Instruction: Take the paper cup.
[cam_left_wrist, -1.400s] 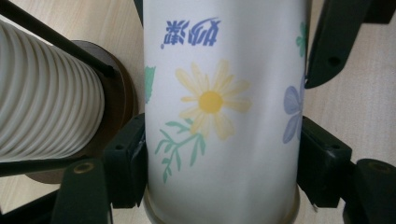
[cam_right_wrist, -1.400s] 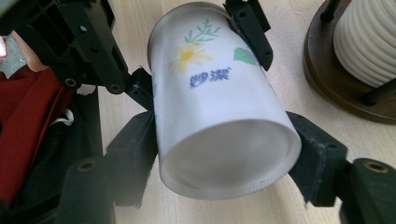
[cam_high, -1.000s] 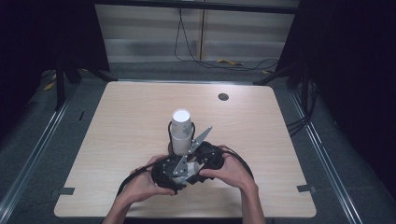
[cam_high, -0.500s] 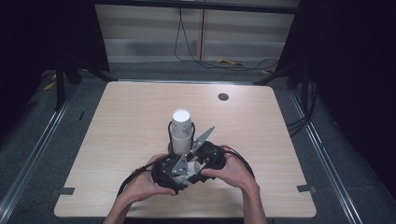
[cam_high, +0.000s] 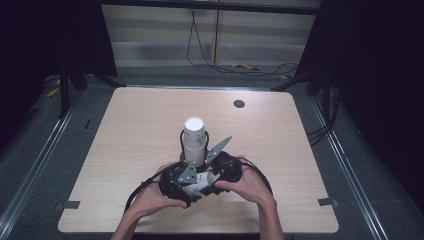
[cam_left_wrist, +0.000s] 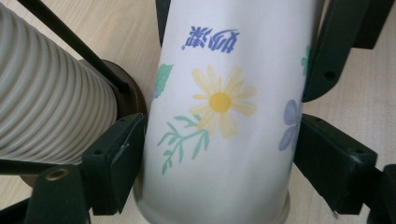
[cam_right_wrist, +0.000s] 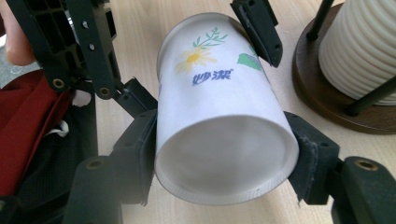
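Observation:
A white paper cup (cam_right_wrist: 219, 116) printed with flowers lies on its side between both grippers, just above the table. My right gripper (cam_right_wrist: 222, 156) is shut on its base end, with a pad pressed on each side. My left gripper (cam_left_wrist: 222, 158) stands around the cup (cam_left_wrist: 224, 116) from the other end. Its jaws have just been opening, and the pads sit beside the cup wall without squeezing it. In the high view the cup (cam_high: 200, 181) is held between the left gripper (cam_high: 192, 184) and the right gripper (cam_high: 209, 179), near the table's front edge.
A tall stack of ribbed white cups (cam_high: 194, 140) stands right behind the grippers in a holder with a brown round base (cam_right_wrist: 327, 98) and black rods. A small dark disc (cam_high: 239, 104) sits in the table (cam_high: 130, 130) at the far right.

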